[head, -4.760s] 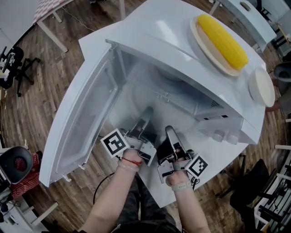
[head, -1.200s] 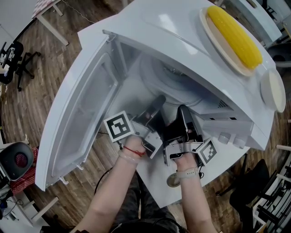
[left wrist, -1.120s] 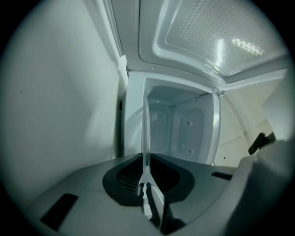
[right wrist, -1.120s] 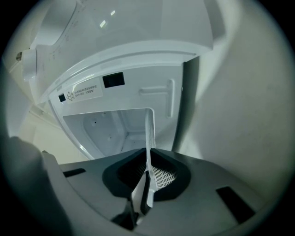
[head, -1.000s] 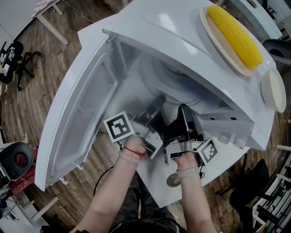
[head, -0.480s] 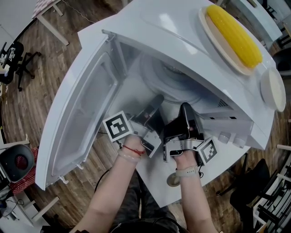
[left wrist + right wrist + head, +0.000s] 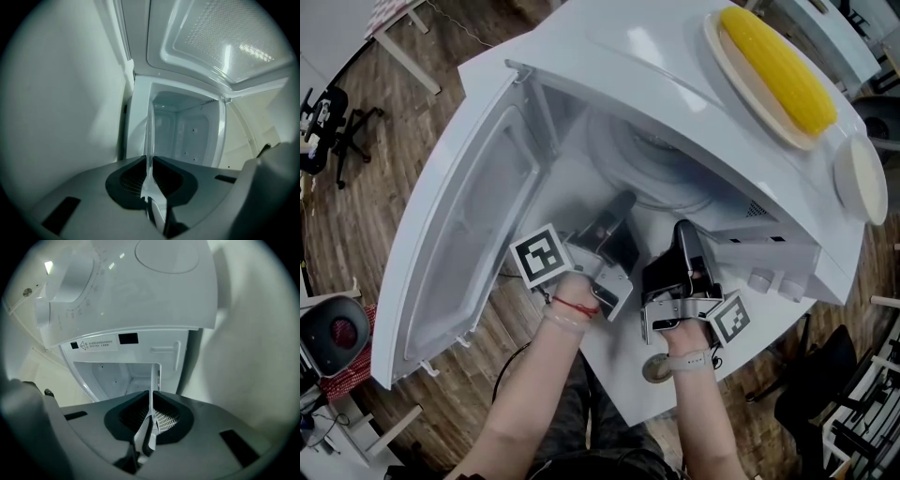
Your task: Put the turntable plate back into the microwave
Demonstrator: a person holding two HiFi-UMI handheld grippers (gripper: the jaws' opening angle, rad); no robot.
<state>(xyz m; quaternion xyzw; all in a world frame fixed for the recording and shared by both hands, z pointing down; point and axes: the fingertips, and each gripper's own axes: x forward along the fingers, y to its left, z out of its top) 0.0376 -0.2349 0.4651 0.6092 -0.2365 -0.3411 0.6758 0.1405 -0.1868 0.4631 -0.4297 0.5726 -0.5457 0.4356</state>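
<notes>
The glass turntable plate [image 7: 654, 176] is largely inside the cavity of the microwave [image 7: 609, 56], with its near rim out at the mouth where you hold it. Your left gripper [image 7: 622, 204] and right gripper [image 7: 684, 232] each have their jaws closed on that rim, near one another.

I judge the job well along. The plate is in through the opening, but it is not released, and no view shows whether it rests centred on its hub. What is left is to seat it, let go and draw both tools out. The door [image 7: 455, 244] stands wide open on your left.

The head view gives you the layout: the plate's round outline under the roof, and a corn cob [image 7: 778, 61] on its dish and a small white dish [image 7: 860, 178] on top of the oven. It cannot show the grip itself. The left gripper view and the right gripper view do, each showing the glass edge-on as a thin pane pinched between the pads, with the cavity beyond. The right gripper view alone shows the warning label [image 7: 96, 344] below the dial [image 7: 70, 277].
</notes>
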